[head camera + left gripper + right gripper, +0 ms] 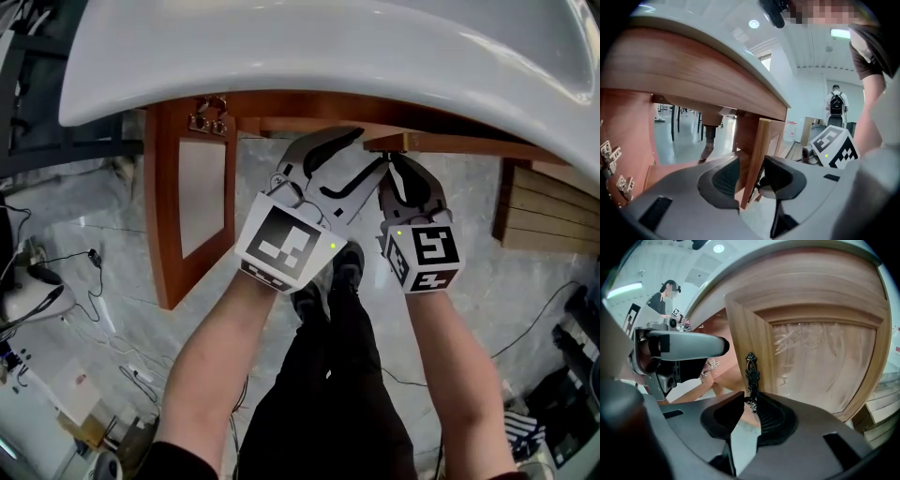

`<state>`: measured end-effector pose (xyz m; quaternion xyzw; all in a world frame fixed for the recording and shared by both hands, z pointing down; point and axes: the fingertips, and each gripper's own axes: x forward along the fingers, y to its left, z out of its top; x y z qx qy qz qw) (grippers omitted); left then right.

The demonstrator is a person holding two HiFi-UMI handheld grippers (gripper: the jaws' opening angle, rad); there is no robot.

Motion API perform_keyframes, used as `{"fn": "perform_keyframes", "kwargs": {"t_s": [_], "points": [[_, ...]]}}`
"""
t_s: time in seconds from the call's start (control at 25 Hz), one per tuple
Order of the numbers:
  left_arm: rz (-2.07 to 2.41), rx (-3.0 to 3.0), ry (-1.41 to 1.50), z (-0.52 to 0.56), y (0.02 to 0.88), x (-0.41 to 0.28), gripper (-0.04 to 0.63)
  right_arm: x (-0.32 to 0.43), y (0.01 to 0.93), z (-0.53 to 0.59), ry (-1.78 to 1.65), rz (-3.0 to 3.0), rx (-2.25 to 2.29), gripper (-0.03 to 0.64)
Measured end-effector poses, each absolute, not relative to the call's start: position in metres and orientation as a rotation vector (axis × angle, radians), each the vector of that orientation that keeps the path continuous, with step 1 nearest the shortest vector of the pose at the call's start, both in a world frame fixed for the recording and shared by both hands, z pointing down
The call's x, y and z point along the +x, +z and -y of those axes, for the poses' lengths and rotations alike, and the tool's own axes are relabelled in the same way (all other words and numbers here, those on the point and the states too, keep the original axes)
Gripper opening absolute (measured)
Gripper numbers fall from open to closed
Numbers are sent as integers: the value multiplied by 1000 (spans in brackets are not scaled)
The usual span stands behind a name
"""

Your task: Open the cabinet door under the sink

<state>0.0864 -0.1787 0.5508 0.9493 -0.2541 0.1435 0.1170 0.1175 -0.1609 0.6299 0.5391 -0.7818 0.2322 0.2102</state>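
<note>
Sink: the white sink spans the top of the head view, with the wooden cabinet under its rim.
Open door: the open door, at the left of the head view, stands swung well out over the marbled floor, with metal hinges at its inner end.
Second door: the second door, with a frosted panel, stands partly open, its free edge clear of the frame.
Handle: a dark, ornate handle stands upright on that door's front, close to the free edge.
Right claw: the right claw is clamped on the handle's lower end.
Left claw: the left claw stands wide apart, straddling the second door's free edge without pressing on it, just beside the right claw.
</note>
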Motion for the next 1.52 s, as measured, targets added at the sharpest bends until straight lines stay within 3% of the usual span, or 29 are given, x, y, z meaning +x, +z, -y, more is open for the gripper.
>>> {"fn": "perform_keyframes", "kwargs": {"t_s": [0.24, 0.4, 0.8, 0.84, 0.88, 1.04, 1.52], "points": [[648, 2820, 413, 174, 542, 108, 170, 120, 630, 150, 651, 2197, 1469, 97], [600, 2835, 424, 169, 541, 119, 128, 121, 629, 148, 660, 2202, 1460, 95], [498, 2877, 502, 172, 539, 129, 126, 123, 622, 144, 682, 2212, 1463, 89], [516, 2870, 499, 177, 539, 129, 125, 117, 622, 138, 683, 2230, 1427, 23], [529, 2863, 493, 182, 539, 128, 123, 106, 623, 129, 678, 2253, 1363, 11], [462, 2881, 490, 183, 537, 127, 115, 67, 638, 100, 678, 2268, 1199, 14], [359, 2915, 457, 152, 526, 132, 100, 137, 618, 98, 724, 2166, 1549, 15]]}}
